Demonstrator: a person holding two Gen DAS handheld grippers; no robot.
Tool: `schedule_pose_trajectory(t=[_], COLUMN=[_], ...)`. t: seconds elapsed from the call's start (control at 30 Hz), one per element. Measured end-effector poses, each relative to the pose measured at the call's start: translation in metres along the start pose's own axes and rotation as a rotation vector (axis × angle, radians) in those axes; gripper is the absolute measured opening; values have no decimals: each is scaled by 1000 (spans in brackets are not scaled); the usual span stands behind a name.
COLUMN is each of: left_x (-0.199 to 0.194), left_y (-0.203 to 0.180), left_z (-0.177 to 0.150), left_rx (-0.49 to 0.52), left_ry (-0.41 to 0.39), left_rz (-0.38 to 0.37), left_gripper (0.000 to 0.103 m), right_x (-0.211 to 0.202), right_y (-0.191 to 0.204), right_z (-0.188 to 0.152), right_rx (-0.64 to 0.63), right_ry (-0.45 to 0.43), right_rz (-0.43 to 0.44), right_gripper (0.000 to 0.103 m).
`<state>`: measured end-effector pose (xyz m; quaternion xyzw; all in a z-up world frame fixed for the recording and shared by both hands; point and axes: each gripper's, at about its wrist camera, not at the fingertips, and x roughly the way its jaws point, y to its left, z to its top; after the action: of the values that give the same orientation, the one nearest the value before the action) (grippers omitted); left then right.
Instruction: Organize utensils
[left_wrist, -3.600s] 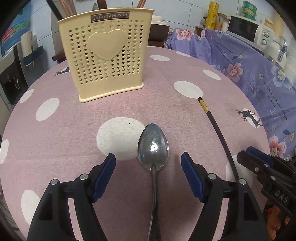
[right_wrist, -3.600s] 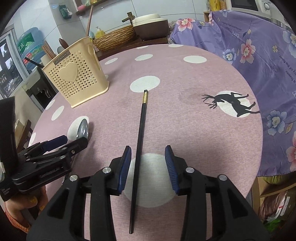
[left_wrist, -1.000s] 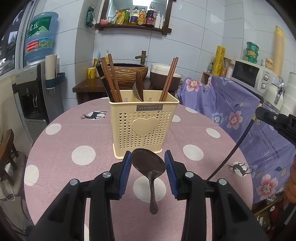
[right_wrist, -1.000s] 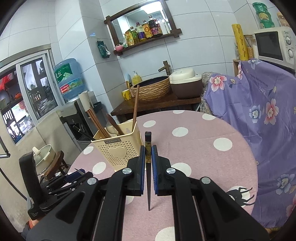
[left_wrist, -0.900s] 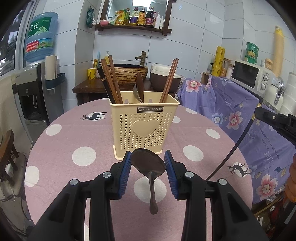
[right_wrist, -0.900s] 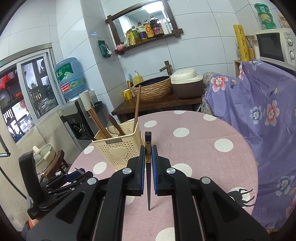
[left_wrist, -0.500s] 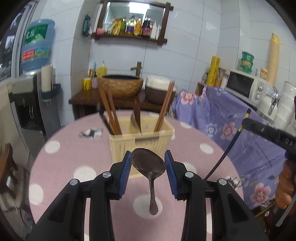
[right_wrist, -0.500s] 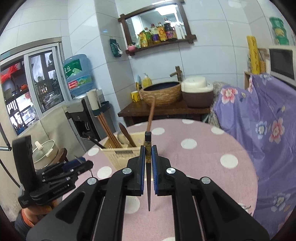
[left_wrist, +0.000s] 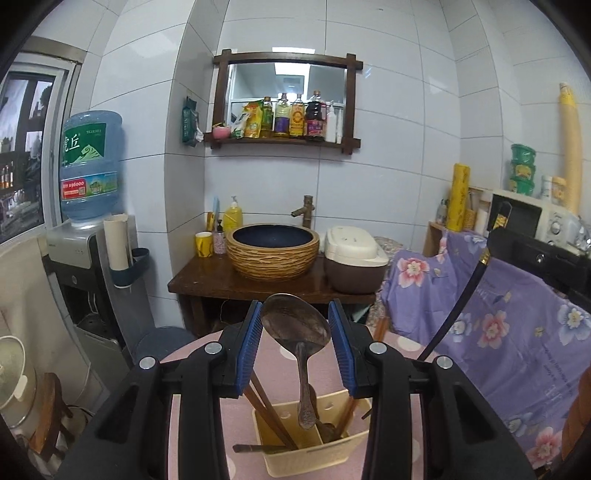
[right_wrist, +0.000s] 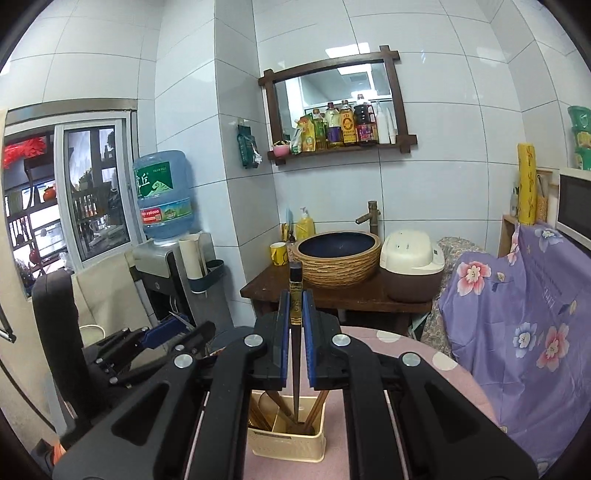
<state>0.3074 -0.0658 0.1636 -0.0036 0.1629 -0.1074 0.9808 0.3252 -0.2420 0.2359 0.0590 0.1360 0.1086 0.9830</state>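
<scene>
My left gripper (left_wrist: 295, 325) is shut on a metal spoon (left_wrist: 295, 328), bowl between the blue pads, handle hanging down over the cream utensil holder (left_wrist: 314, 458). The holder has brown chopsticks (left_wrist: 266, 410) and a wooden spoon inside. My right gripper (right_wrist: 294, 310) is shut on a black chopstick (right_wrist: 295, 291) with a gold band. It hangs tip down, reaching into the holder (right_wrist: 288, 439) in the right wrist view. The chopstick also shows in the left wrist view (left_wrist: 454, 314), with the right gripper (left_wrist: 532, 258) at the far right.
The holder stands on a round pink table with white dots (right_wrist: 436, 373). Behind it is a wooden sink stand with a woven basin (left_wrist: 271, 254) and a rice cooker (left_wrist: 354, 262). A purple floral cloth (left_wrist: 498, 332) is to the right, a water dispenser (left_wrist: 88, 229) to the left.
Both grippers have risen and now look down into the holder from above. The spoon handle and the chopstick tip now hang over its compartments.
</scene>
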Motion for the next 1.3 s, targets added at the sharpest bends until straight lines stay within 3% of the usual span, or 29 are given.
schedule_pose_trajectory(t=[0.43,0.57,0.77,0.87,0.9,0.97,1.03,1.13,1.2,1.27,1.3], left_x=[47,47,51,46,43,37,28,7,-7,-23,-30], left_y=[-3,-11,-9,-7,-7,-7,-8,-7,-5,0,3], left_z=[-75,-84,-81,-80,-79,-78,-77,-79,-84,-95,-101], left_rx=[18,89,97,93,90,84,85,99,95,79,69], left_ry=[139,94,106,94,88,73,53,8,-13,-19,-16], left_rz=[51,78,75,68,63,60,65,71,66,52,47], left_gripper=[37,37,39,50,54,61,65,75,87,94,98], right_x=[68,76,74,71,70,67,61,49,36,21,12], right_y=[-14,-18,-23,-22,-23,-25,-29,-30,-30,-32,-32], right_z=[-89,-104,-108,-109,-109,-110,-112,-117,-124,-134,-141], right_rx=[48,66,75,61,60,74,99,87,68,61,53], right_ry=[141,164,144,134,131,127,110,95,84,70,60], right_rz=[-32,-32,-36,-37,-41,-35,-30,-36,-68,-99,-105], right_gripper=[8,8,8,9,12,32,42,43,50,67,70])
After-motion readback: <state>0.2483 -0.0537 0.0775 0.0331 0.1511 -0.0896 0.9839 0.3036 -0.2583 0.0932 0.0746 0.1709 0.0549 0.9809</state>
